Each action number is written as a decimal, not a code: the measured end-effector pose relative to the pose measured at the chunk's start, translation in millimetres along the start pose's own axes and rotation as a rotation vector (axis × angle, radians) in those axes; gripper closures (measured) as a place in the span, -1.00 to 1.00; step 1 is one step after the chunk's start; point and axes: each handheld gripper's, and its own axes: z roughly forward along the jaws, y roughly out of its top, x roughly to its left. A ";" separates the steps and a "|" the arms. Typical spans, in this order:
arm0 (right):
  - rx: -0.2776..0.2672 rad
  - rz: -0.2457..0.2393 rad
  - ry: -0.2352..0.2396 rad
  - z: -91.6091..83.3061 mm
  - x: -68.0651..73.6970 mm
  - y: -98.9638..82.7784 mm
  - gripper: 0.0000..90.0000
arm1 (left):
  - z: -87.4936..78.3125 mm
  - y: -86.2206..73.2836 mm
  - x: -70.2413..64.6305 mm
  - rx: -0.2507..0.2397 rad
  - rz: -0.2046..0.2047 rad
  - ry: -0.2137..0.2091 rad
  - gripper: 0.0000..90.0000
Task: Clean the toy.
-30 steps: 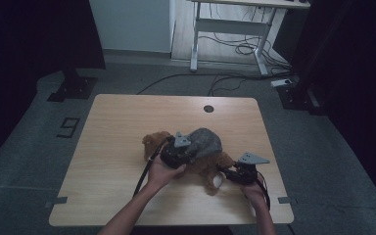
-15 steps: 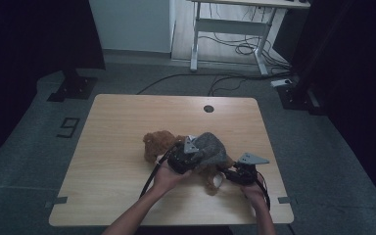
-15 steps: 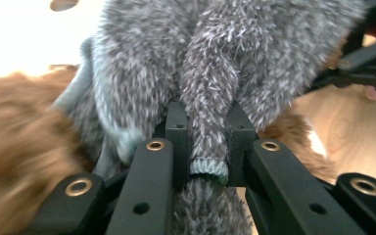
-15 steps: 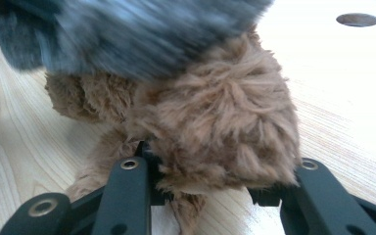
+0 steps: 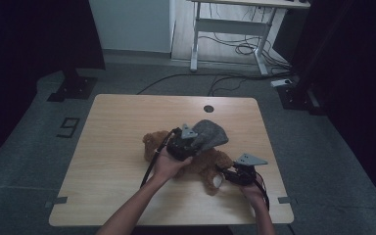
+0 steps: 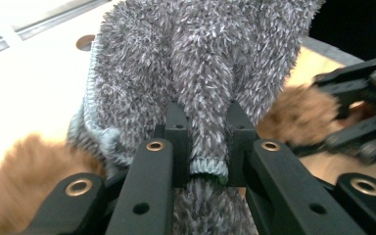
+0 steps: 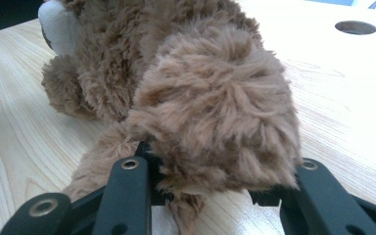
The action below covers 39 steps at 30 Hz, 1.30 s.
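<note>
**One plush bear, one grey knit, both grippers clamped**

Nearest me, my right gripper [image 5: 225, 177] sits low at the near right of the table [image 5: 122, 147], its jaws closed on a brown furry limb of the plush bear [image 7: 210, 98]. In the right gripper view the fur bulges up between and over the jaws, so I have a firm pinch on it. I count one bear. It lies flat on the wood, its long axis running across the table from left to right in the high view [image 5: 203, 164], with one brown end sticking out at the left and a pale foot pad at the near right, close to my right gripper.

A little farther out, my left gripper [image 5: 188, 144] is over the bear's middle, jaws narrow and clamped on a fold of the grey fuzzy garment [image 6: 203, 83]. I count one garment; its ribbed edge shows just between the jaws, and the rest fans away toward the far right, lifted over the bear [image 5: 210, 134].

Beyond that, the tabletop has one round cable hole [image 5: 208, 108] near its far edge. On the floor to the left, a mark [image 5: 68, 127] reads as a 9. I can't read any brand or label on the bear or the garment.
</note>
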 end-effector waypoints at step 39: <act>0.017 -0.025 -0.014 -0.4 -0.7 -2.9 0.34 | -55.0 -50.0 108.7 0.053 -0.156 0.228 0.70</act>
